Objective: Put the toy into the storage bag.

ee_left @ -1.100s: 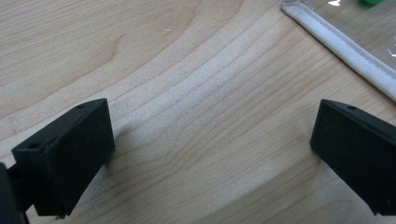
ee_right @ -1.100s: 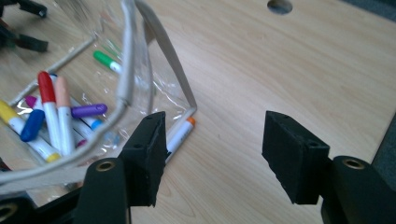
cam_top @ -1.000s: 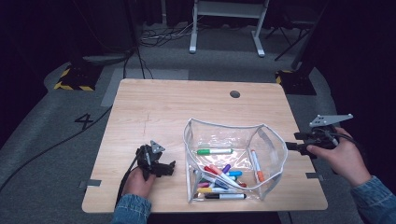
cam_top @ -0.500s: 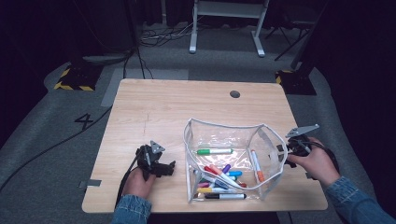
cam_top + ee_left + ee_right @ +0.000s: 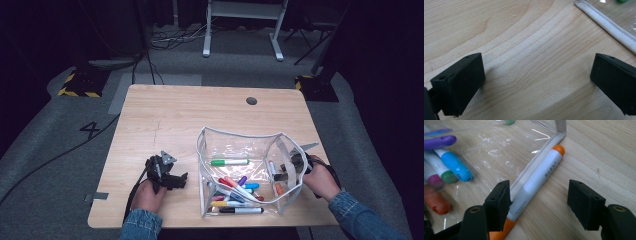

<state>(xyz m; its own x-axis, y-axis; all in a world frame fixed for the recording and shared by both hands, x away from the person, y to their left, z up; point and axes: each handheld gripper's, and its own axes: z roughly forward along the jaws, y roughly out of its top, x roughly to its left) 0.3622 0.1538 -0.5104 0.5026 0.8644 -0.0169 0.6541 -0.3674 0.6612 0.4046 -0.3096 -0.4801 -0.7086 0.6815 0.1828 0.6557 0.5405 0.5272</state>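
A clear pouch (image 5: 245,170) with white trim stands open on the wooden table (image 5: 190,115), holding several coloured markers (image 5: 235,187). My right gripper (image 5: 292,167) is low at the pouch's right side. In the right gripper view it is open (image 5: 540,195), and a white marker with orange ends (image 5: 536,182) lies on the wood between the jaws, against the pouch's white edge (image 5: 534,161). Nothing is gripped. My left gripper (image 5: 167,175) rests on the table left of the pouch. Its jaws stand wide open (image 5: 536,77) over bare wood, with the pouch's trim (image 5: 609,27) just beyond.
A round cable hole (image 5: 251,100) sits near the table's far edge. Blue, purple, green and red markers (image 5: 456,168) lie inside the pouch behind the plastic wall. Cables and a stand's feet (image 5: 240,30) are on the floor beyond the table.
My right gripper has come in from the table's right edge, leftward and down, to the pouch's right side. The left gripper has stayed where it was.
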